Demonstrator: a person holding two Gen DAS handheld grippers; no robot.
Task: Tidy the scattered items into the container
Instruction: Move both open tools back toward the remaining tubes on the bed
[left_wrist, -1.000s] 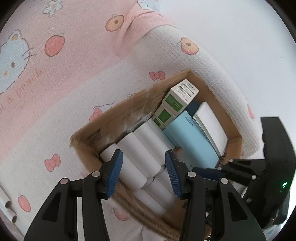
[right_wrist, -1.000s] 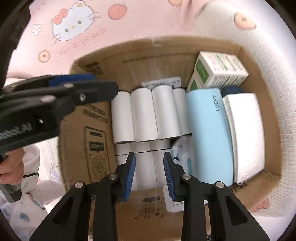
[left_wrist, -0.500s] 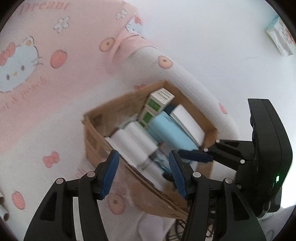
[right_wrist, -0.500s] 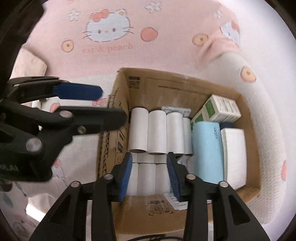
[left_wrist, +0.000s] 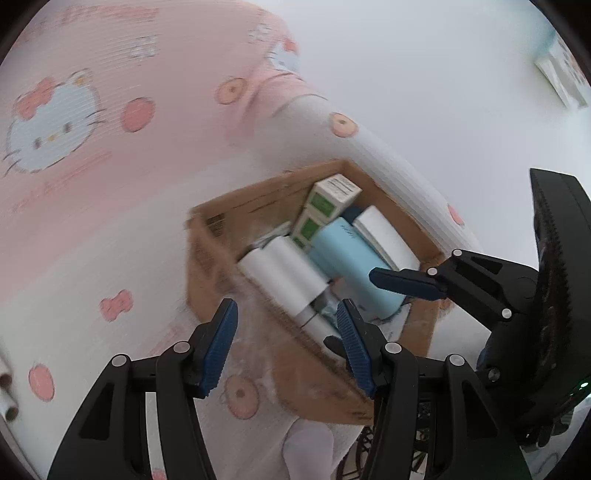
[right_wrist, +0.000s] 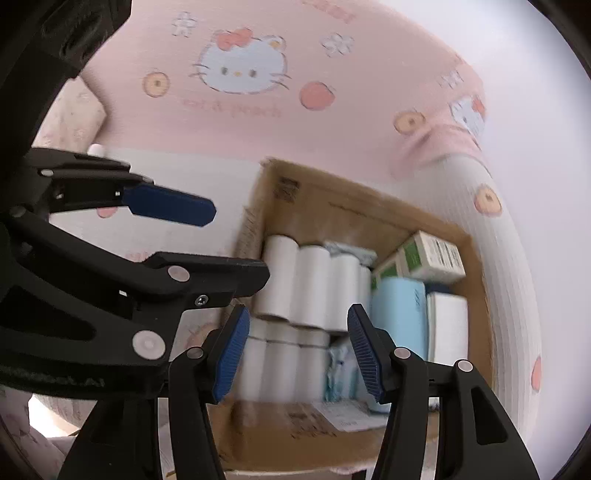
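Hovering over packed cardboard box (right_wrist: 369, 221) on pink blanket (right_wrist: 240, 118), left gripper (left_wrist: 286, 343) and right gripper (right_wrist: 295, 350), both spread, empty.

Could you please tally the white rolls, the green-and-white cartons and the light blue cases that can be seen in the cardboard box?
White rolls: 7 visible
Green-and-white cartons: 2
Light blue case: 1
Total: 10

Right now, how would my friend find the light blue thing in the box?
Find the brown cardboard box on the pink Hello Kitty blanket. Inside, white paper rolls fill one side and a white booklet lies against the other. The light blue case lies between them, below the green-and-white cartons; it is the only smooth blue, rounded-edged item there.
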